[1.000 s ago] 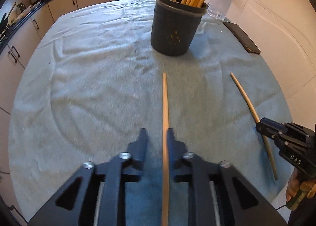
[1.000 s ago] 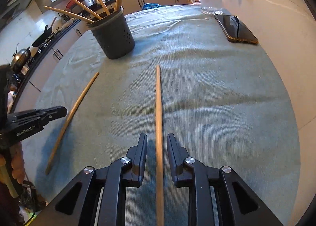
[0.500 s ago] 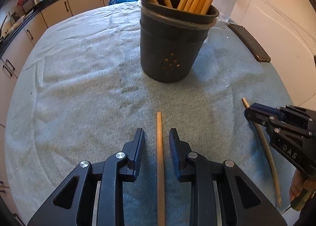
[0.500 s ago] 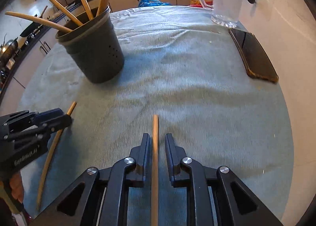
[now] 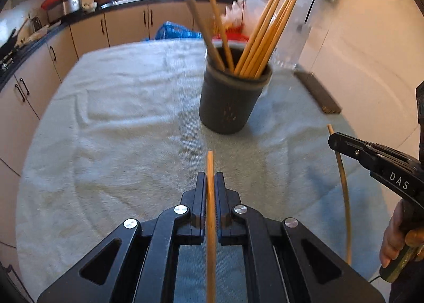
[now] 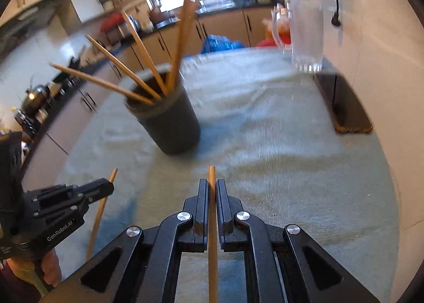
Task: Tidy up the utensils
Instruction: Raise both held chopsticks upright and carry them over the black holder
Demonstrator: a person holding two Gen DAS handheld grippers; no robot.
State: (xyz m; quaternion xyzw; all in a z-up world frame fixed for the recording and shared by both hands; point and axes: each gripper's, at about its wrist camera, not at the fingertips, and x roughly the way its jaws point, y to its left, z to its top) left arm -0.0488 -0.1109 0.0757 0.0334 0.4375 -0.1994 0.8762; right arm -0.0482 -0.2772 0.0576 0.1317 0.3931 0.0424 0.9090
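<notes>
Pickup step: left gripper (image 5: pixel 210 186) and right gripper (image 6: pixel 212 186) each pinch 1 chopstick (image 5: pixel 210 210); next, tip both into holder (image 5: pixel 230 96).

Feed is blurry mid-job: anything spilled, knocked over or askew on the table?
Nothing stands out. The dark perforated utensil holder stands upright, its wooden sticks splayed loosely. Each gripper, left and right, is shut on one wooden chopstick. Nothing visibly spilled on the towel.

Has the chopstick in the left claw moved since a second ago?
Yes. The chopstick, flat on the towel before, is now clamped in the left claw, whose jaws just closed, and lifted toward the black holder.
</notes>
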